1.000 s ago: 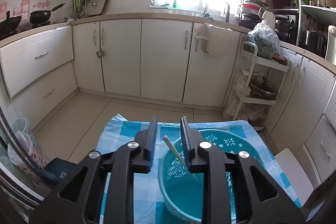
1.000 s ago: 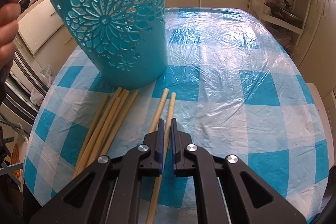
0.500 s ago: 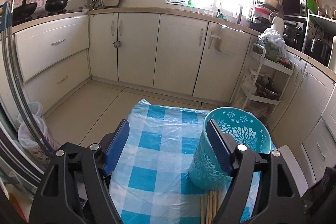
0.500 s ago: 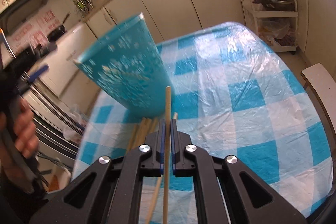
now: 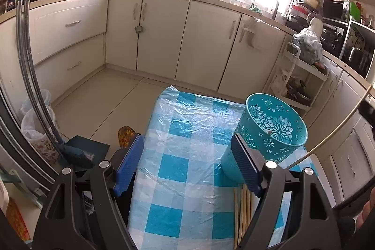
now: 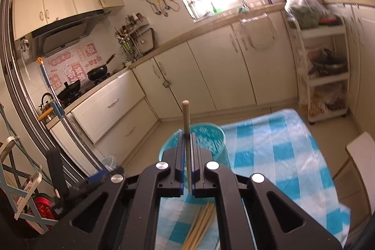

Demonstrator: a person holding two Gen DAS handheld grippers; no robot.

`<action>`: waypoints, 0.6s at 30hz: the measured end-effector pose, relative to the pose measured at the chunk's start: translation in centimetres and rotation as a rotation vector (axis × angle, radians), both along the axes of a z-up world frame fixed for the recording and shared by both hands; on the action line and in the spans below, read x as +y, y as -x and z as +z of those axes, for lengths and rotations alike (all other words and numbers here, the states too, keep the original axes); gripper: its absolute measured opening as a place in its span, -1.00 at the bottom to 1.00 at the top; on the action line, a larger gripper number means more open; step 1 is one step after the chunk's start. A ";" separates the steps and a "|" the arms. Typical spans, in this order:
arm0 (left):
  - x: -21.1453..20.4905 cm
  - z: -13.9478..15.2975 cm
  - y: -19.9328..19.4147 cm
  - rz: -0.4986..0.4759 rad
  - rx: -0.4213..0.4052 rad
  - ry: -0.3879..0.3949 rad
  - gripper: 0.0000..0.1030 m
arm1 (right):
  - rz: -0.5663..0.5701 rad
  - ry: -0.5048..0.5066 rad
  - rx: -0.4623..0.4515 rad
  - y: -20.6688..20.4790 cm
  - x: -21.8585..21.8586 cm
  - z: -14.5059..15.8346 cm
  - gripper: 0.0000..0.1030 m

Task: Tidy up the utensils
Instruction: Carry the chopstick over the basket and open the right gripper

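Note:
A teal cut-out basket (image 5: 271, 135) stands on the blue checked tablecloth (image 5: 187, 170); it also shows in the right wrist view (image 6: 211, 142). Several wooden chopsticks (image 5: 243, 207) lie on the cloth in front of it, also in the right wrist view (image 6: 199, 226). My left gripper (image 5: 187, 163) is wide open and empty, its right finger beside the basket. My right gripper (image 6: 186, 147) is shut on one chopstick (image 6: 186, 116), held upright above the basket. That chopstick shows as a thin slanted stick in the left wrist view (image 5: 332, 132).
Cream kitchen cabinets (image 5: 164, 39) run along the back wall. A white shelf trolley (image 5: 300, 81) with pots stands to the right of the table. A bagged bin (image 5: 35, 130) and a mop (image 5: 30, 62) are at the left. A white stool (image 6: 361, 151) stands right of the table.
My right gripper lifted one chopstick off the cloth and raised it upright above the basket. My left gripper opened wide, left the basket and drew back to its left.

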State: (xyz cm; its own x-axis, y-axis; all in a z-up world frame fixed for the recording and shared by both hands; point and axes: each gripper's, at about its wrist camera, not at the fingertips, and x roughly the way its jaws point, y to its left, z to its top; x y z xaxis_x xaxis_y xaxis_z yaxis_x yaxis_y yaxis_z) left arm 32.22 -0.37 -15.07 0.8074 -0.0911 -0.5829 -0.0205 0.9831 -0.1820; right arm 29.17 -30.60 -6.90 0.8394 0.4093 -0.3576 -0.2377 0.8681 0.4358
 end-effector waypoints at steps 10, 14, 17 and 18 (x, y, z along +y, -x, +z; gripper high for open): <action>0.4 -0.5 0.7 -0.006 0.019 0.016 0.43 | -0.029 0.096 -0.125 -3.0 2.0 4.7 -0.92; 0.0 -0.9 1.1 -0.007 0.030 -0.006 0.43 | -0.057 0.153 -0.095 -5.0 3.1 2.5 -0.92; -0.3 -1.1 1.5 -0.009 0.038 -0.027 0.50 | -0.063 0.181 -0.036 -6.5 3.9 -0.2 -0.92; -0.5 -1.2 1.6 -0.009 0.042 -0.036 0.52 | -0.064 0.184 -0.016 -6.8 4.0 -1.2 -0.92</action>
